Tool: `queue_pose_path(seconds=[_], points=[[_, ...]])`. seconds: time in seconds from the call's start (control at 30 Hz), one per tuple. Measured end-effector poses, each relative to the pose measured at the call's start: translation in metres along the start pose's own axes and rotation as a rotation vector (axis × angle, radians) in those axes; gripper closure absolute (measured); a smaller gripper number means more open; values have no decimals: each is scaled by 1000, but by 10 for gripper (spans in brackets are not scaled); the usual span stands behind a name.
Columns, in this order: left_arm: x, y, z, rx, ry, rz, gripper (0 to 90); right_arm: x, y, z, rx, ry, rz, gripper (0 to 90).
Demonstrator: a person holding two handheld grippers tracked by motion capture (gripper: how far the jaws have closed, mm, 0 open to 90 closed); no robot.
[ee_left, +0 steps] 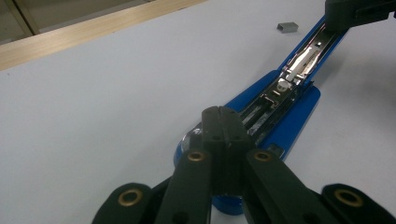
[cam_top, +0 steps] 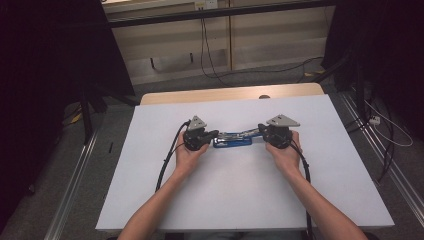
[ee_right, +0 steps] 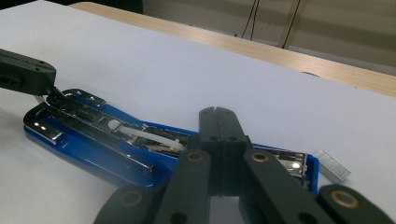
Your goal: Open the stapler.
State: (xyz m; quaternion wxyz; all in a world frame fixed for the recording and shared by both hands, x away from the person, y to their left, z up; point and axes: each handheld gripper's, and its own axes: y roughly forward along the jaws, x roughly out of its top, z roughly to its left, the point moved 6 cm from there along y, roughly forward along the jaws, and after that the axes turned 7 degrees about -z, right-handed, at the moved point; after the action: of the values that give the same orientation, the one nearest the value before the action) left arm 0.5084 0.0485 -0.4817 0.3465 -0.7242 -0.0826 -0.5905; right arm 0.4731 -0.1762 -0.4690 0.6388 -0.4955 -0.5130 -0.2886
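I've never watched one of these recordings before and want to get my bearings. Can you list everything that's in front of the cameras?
stapler: one, blue with a metal magazine, opened out flat, middle of the table between the two grippers
strip of staples: one, silver-grey, lying loose on the table beside the stapler
table: one, white top with a wooden far edge
cables: several, black, hanging and lying on the floor behind the table
left gripper: one, black, jaws shut, tip over the stapler's left end
right gripper: one, black, jaws shut, tip over the stapler's right end
forearms: two, bare, coming in from the near edge
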Motion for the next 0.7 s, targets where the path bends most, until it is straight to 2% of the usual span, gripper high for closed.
queue_pose_path(seconds=[0.2, 0.7], points=[[0, 0, 1, -5, -4, 1, 900, -6, 2, 0, 13, 0, 44, 900], [0, 0, 1, -8, -18, 0, 900, -7, 3, 0, 21, -4, 57, 900]])
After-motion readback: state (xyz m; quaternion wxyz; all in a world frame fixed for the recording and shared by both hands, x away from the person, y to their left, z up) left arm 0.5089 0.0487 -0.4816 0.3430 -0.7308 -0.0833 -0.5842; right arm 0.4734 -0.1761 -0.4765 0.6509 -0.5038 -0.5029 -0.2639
